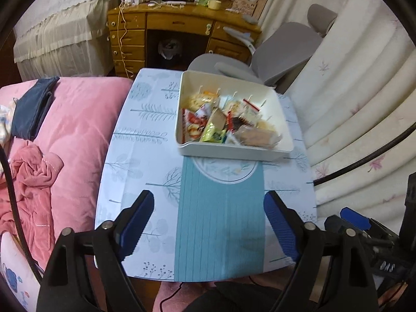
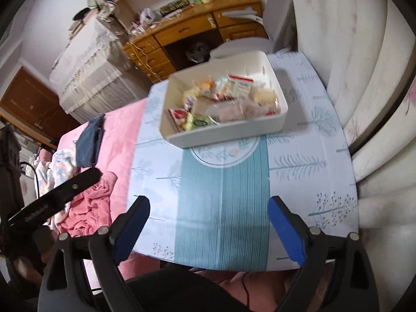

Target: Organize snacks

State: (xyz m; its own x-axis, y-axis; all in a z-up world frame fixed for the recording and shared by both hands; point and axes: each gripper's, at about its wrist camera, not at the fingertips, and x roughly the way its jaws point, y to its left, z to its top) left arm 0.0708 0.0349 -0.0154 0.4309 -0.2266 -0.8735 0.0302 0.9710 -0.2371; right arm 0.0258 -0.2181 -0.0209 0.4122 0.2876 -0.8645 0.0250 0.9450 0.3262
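**Both grippers wide and empty, snacks in the white bin**

Your left gripper (image 1: 208, 221) hangs above the near part of the worktop (image 1: 145, 156), and its blue pads (image 1: 137, 223) stand far apart with nothing between them. Your right gripper (image 2: 209, 226) is in the same condition: the fingers (image 2: 286, 231) are spread wide and only the cloth is seen in the gap. Both point steeply down toward the teal stripe (image 2: 221, 202) that runs along the middle of the tablecloth.

The snacks (image 1: 221, 124) lie together inside a white bin (image 1: 234, 153), which stands on the far half of the worktop, well apart from both grippers. The packets are mixed: a green wrapper (image 1: 212, 132), a red and white one (image 1: 191, 123), and some pale clear bags. The pictures are a little blurred, so I cannot read the labels. The near wall of the bin covers part of a round printed motif (image 2: 223, 153) on the stripe.

At the left of the worktop you see a pink blanket (image 1: 78, 119) with a dark blue cloth (image 1: 31, 109) on it. Behind the bin there is a grey chair (image 1: 280, 46) and a wooden desk (image 1: 161, 28). At the right a cream curtain (image 1: 358, 98) hangs close to the edge of the worktop.
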